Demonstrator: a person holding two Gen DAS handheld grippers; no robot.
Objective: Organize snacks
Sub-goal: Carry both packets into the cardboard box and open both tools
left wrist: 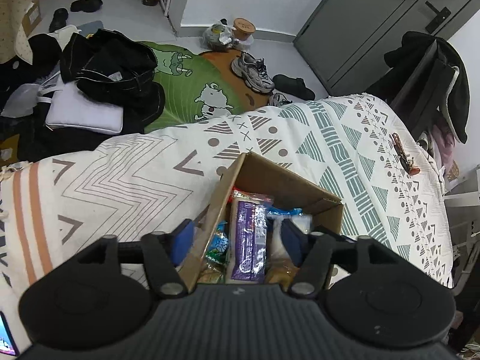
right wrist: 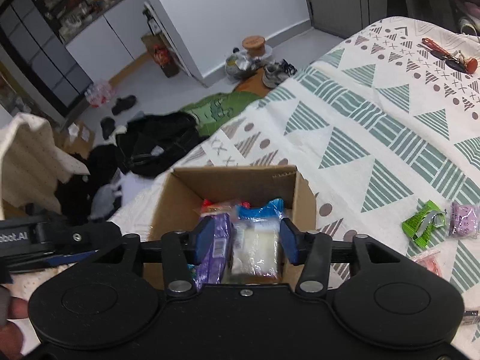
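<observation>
An open cardboard box (left wrist: 288, 186) (right wrist: 228, 177) stands on the patterned cloth, packed with snack packets. Among them are a purple packet (left wrist: 250, 240) (right wrist: 217, 240), a clear pale packet (right wrist: 256, 249) and a blue one (right wrist: 261, 208). My left gripper (left wrist: 238, 241) is open and straddles the box's left wall: one blue pad (left wrist: 181, 240) is outside, the other inside. My right gripper (right wrist: 247, 241) hangs open over the box with the purple and clear packets between its pads. Loose on the cloth to the right lie a green packet (right wrist: 423, 225), a lilac packet (right wrist: 463, 220) and a pink packet (right wrist: 427, 262).
The patterned tablecloth (left wrist: 345, 138) (right wrist: 375, 126) covers the table, with keys on a red fob (left wrist: 402, 156) (right wrist: 447, 55) near its far right. Below the far edge the floor holds black clothes (left wrist: 114, 72), a green rug (left wrist: 186, 90) and shoes (left wrist: 252, 72). A phone screen (left wrist: 6, 339) shows at bottom left.
</observation>
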